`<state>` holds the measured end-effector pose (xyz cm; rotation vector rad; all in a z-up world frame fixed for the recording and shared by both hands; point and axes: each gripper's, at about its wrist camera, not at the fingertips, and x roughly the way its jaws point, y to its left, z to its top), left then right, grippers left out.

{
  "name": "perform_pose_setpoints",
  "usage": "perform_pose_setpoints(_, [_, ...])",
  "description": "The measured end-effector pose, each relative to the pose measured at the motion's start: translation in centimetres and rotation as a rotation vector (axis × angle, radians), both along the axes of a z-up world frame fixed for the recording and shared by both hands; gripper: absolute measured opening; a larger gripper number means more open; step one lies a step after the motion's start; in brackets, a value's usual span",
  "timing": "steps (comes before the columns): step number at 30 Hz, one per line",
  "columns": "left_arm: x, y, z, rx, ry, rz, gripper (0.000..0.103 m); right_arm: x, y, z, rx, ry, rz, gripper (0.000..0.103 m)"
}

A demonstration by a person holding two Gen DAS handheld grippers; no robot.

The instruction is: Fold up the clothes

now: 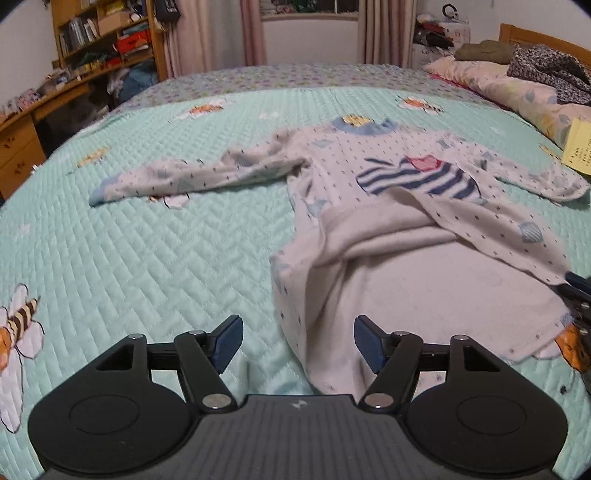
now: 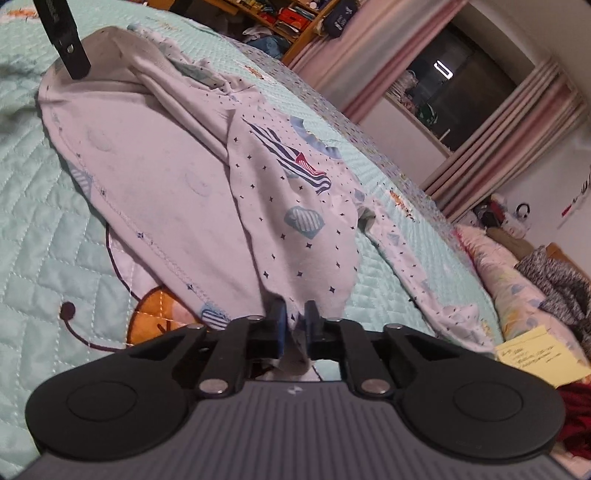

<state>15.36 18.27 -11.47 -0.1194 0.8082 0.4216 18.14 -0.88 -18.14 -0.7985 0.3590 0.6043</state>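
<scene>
A white long-sleeved child's top (image 1: 388, 177) with small dark stars, a blue collar and a navy-striped patch lies spread on the mint quilt (image 1: 147, 240). Its lower half is turned up, showing the plain inside. In the left wrist view my left gripper (image 1: 298, 343) is open, and the top's near-left hem corner lies between and just ahead of its blue pads without touching them. My right gripper (image 2: 295, 321) is shut on the top's (image 2: 288, 206) right hem edge, with cloth bunched between the pads. One of the left gripper's black fingers (image 2: 66, 44) shows at the upper left of the right wrist view.
A floral pillow (image 1: 498, 85) with dark clothes on it lies along the bed's right side, with a yellow note (image 2: 535, 354) beside it. A wooden desk (image 1: 22, 140) and a bookshelf (image 1: 103, 33) stand beyond the bed's left edge. Curtains hang at the far wall.
</scene>
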Motion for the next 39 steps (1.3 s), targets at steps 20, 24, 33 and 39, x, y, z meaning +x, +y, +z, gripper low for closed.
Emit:
perform_pose_setpoints(20, [-4.2, 1.2, -1.5, -0.088, 0.042, 0.101, 0.002, 5.1, -12.6, 1.3, 0.605, 0.434, -0.436, 0.006])
perform_pose_setpoints(24, [-3.7, 1.1, -2.0, -0.064, 0.054, 0.108, 0.01, 2.7, -10.4, 2.5, 0.549, 0.304, -0.297, 0.012])
perform_pose_setpoints(33, [-3.6, 2.2, -2.2, -0.06, 0.064, 0.139, 0.032, -2.3, 1.2, 0.8, 0.073, 0.044, 0.207, 0.024])
perform_pose_setpoints(39, [-3.4, 1.9, -2.4, -0.031, 0.074, 0.124, 0.033, -2.6, 4.3, -0.1, -0.116, -0.016, 0.297, 0.028])
